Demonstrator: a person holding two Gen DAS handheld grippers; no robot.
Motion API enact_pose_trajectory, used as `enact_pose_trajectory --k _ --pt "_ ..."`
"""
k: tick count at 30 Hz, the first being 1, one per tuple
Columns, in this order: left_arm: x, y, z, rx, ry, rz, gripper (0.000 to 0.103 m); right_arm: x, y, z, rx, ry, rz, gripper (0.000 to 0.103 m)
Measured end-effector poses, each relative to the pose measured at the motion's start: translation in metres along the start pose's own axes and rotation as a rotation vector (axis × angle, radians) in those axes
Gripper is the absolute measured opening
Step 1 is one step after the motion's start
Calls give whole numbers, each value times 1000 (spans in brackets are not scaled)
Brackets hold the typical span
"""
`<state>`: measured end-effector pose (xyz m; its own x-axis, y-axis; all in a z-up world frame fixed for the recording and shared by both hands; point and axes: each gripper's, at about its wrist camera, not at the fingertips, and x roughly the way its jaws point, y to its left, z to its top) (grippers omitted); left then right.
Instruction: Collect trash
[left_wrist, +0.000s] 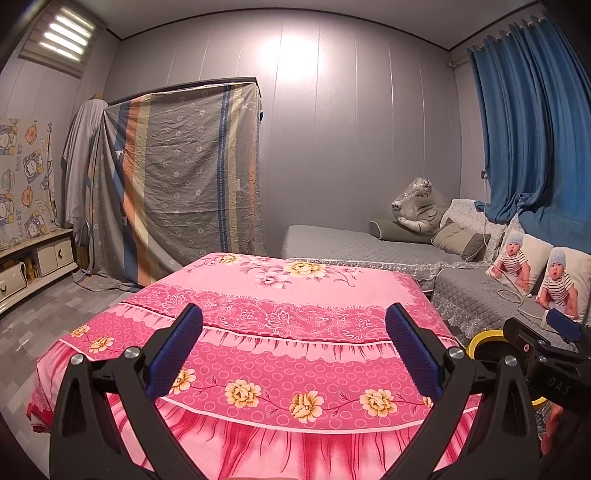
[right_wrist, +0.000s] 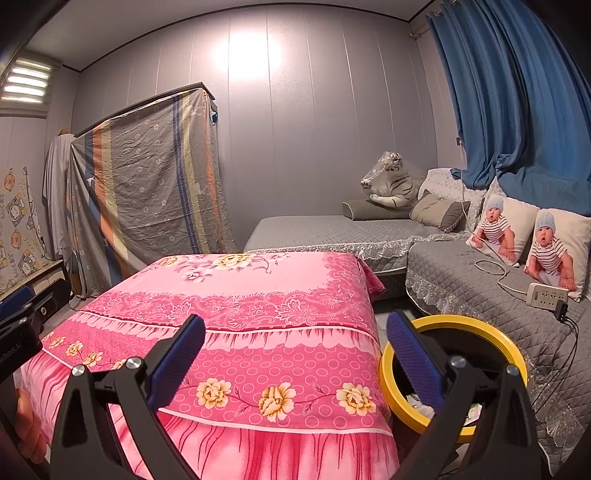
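A round bin with a yellow rim (right_wrist: 491, 334) stands on the floor between the pink-covered table (right_wrist: 258, 295) and the grey sofa; pale scraps lie inside it. Part of that yellow rim (left_wrist: 484, 338) shows at the right of the left wrist view, behind the other gripper's body. My left gripper (left_wrist: 293, 354) hovers open over the near part of the pink floral cloth (left_wrist: 280, 332), nothing between its blue pads. My right gripper (right_wrist: 295, 354) is open too, above the cloth's near right corner, its right finger (right_wrist: 413, 363) in front of the bin. I see no loose trash on the cloth.
A grey quilted sofa (right_wrist: 480, 288) runs along the right, with a power strip (right_wrist: 546, 295) and cable, baby-print cushions (right_wrist: 554, 247) and a wrapped plush tiger (right_wrist: 391, 181). A sheet-draped wardrobe (left_wrist: 177, 177) stands at the back left, a low cabinet (left_wrist: 37, 258) on the left wall.
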<state>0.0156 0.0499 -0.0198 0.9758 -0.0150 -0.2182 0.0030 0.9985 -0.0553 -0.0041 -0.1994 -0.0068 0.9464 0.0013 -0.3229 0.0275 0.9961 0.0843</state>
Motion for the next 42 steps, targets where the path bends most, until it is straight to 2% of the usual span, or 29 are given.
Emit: enact_pose_trajectory --k 42 --pt "5 0 -2 10 3 -8 95 4 -1 0 13 17 12 95"
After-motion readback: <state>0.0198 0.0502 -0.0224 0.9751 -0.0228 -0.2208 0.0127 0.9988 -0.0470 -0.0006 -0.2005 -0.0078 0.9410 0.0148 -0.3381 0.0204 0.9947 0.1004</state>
